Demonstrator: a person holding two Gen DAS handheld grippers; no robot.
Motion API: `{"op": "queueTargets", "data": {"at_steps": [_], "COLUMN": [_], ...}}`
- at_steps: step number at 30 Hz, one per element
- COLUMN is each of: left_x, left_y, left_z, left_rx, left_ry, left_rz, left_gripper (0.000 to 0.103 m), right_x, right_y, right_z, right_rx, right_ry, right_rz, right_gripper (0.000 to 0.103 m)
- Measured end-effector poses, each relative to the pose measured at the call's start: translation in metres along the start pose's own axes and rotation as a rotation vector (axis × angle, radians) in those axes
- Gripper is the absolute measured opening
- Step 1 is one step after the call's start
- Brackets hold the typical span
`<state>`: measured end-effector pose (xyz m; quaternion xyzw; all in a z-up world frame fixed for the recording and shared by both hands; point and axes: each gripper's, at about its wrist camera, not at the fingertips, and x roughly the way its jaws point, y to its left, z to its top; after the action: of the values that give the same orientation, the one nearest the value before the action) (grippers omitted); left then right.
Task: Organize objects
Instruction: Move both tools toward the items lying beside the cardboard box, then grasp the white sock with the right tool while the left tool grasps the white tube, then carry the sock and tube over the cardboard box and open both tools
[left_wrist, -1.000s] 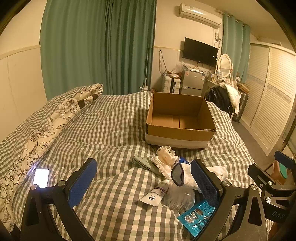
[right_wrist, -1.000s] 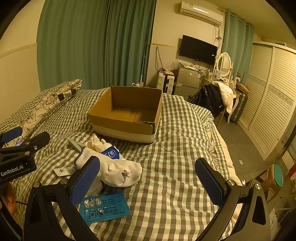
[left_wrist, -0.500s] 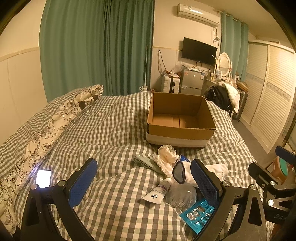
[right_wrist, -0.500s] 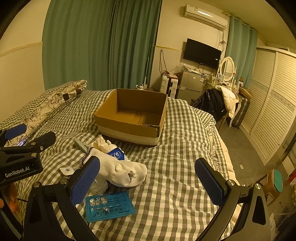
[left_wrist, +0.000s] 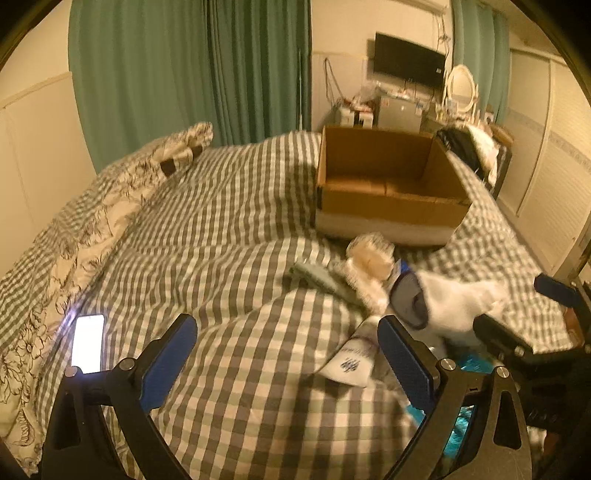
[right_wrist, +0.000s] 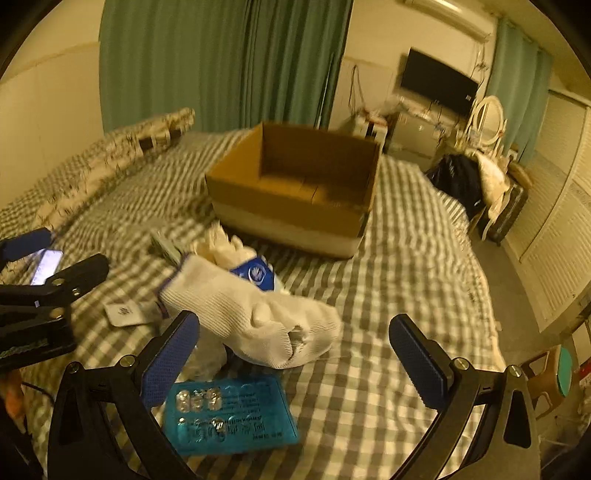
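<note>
White knit, the sock (right_wrist: 255, 317) is seen lying just ahead of the right gripper (right_wrist: 291, 347), long axis slanting left-far to right-near, short of the box (right_wrist: 295, 206). Both right and left gripper (left_wrist: 284, 354) are spread, empty; the right is judged nearer.

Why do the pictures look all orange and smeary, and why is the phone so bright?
Left wrist view: warm dim room light tints everything orange; the phone glows blank white, overexposed; the sock is smeared by motion. Right wrist view: the box and the blanket checks streak with blur; the fisheye lens bends the walls and darkens the corners.
</note>
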<state>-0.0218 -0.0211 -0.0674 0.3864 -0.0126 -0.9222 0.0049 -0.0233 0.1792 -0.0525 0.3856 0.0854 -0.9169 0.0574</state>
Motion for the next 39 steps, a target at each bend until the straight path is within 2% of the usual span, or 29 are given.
{"op": "queueTargets", "data": {"at_steps": [6,10,14,15,22,25,26,29,39], "left_x": [0.03,0.043,0.051,0.052,0.05,0.049,0.049,0.048,0.005], "left_y": [-0.004,-0.011,-0.018,-0.02,-0.037,-0.044,-0.046,-0.047,-0.033], "left_z": [-0.01,-0.015,-0.017,-0.018,-0.023,-0.025,-0.026,-0.028,-0.011], "left_rx": [0.018,0.043,0.067,0.08,0.196,0.226,0.228,0.214,0.158], "left_ry": [0.085,0.127,0.155,0.159,0.177,0.181,0.187,0.191,0.089], "left_rz": [-0.006,-0.021,-0.065,-0.068,-0.074,-0.117,-0.145,-0.184,-0.211], "left_gripper": [0.098,0.096,0.091,0.089,0.069,0.042,0.03,0.014,0.012], "right_x": [0.036,0.054,0.054,0.054,0.04,0.034,0.033,0.026,-0.017], "right_y": [0.0,0.001,-0.006,-0.008,-0.015,-0.016,-0.017,-0.018,-0.024], "right_z": [0.002,0.002,0.002,0.003,0.002,0.002,0.001,0.0,0.002], "right_rx": [0.012,-0.005,0.009,0.016,0.025,0.025,0.023,0.023,0.025], "right_ry": [0.079,0.111,0.089,0.084,0.053,0.04,0.037,0.025,-0.059], "right_rz": [0.079,0.086,0.098,0.108,0.128,0.124,0.121,0.114,0.092], "right_gripper": [0.102,0.087,0.065,0.063,0.059,0.059,0.059,0.058,0.053]}}
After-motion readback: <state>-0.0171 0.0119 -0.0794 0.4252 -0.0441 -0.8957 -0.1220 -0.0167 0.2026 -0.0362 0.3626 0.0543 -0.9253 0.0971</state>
